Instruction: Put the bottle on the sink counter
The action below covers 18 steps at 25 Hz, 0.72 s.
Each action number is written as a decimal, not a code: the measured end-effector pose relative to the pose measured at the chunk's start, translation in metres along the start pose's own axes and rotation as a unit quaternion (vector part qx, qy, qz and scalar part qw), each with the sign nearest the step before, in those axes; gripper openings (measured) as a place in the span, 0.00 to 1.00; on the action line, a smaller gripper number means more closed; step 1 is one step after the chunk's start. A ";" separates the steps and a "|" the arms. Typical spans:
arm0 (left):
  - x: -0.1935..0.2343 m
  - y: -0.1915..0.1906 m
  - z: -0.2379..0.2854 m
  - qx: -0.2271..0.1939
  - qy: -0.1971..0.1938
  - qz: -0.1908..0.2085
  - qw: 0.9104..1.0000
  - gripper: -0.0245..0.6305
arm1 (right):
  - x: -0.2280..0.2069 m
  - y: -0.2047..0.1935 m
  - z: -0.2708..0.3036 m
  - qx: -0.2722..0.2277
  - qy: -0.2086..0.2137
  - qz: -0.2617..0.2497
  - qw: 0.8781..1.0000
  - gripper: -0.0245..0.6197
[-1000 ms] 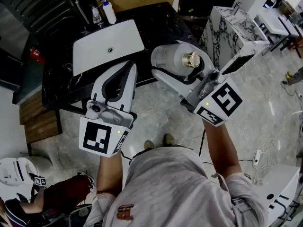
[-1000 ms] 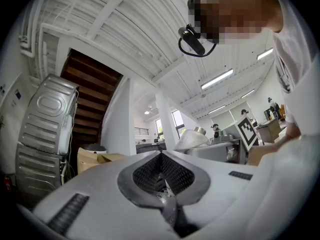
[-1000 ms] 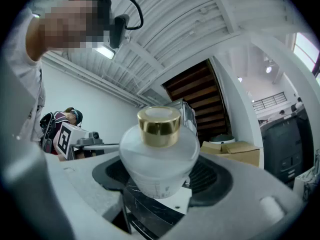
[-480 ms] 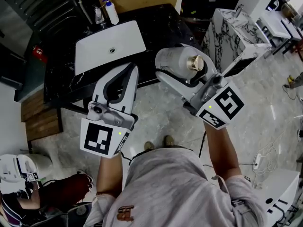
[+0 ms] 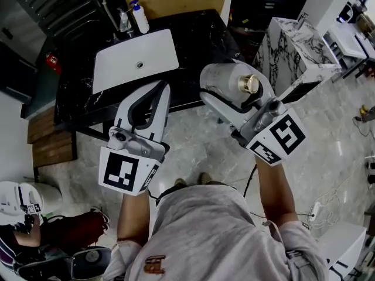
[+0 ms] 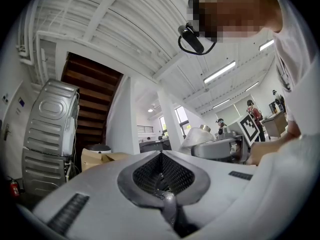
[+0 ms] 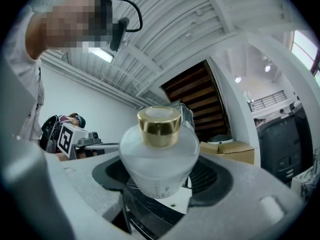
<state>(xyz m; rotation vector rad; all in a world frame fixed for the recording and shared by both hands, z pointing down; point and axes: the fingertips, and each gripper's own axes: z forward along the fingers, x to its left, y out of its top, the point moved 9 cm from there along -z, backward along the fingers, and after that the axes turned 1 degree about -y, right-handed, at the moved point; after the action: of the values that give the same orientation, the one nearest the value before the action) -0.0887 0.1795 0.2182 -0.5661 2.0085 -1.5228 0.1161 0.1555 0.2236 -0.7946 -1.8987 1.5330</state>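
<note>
A frosted white bottle [image 5: 229, 76] with a gold cap [image 5: 253, 84] is held upright in my right gripper [image 5: 227, 92], which is shut on its body, above the floor just in front of the black sink counter [image 5: 202, 33]. In the right gripper view the bottle [image 7: 159, 159] fills the space between the jaws. My left gripper [image 5: 160, 89] hangs beside it at the counter's front edge, shut and holding nothing. The left gripper view shows its jaws meeting at the tip [image 6: 161, 155], with the bottle [image 6: 199, 135] off to the right.
A white basin [image 5: 136, 56] is set into the counter, with a faucet [image 5: 123, 21] and a pump bottle [image 5: 140, 16] behind it. A marble-patterned cabinet [image 5: 296, 40] stands to the right. A wooden pallet [image 5: 51, 146] lies at the left, and a seated person [image 5: 35, 230] is at the lower left.
The right gripper with the bottle has drifted a little to the right and nearer the counter's right end. The left gripper has hardly moved.
</note>
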 end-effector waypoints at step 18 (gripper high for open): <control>0.002 -0.015 0.039 0.021 0.043 0.007 0.999 0.04 | -0.059 -0.010 0.004 0.008 0.021 0.004 1.000 0.55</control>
<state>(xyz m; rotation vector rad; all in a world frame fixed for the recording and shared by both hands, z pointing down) -0.0644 0.1457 0.2246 -0.4757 2.0341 -1.6029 0.1514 0.1072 0.2293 -0.8226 -1.8530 1.5216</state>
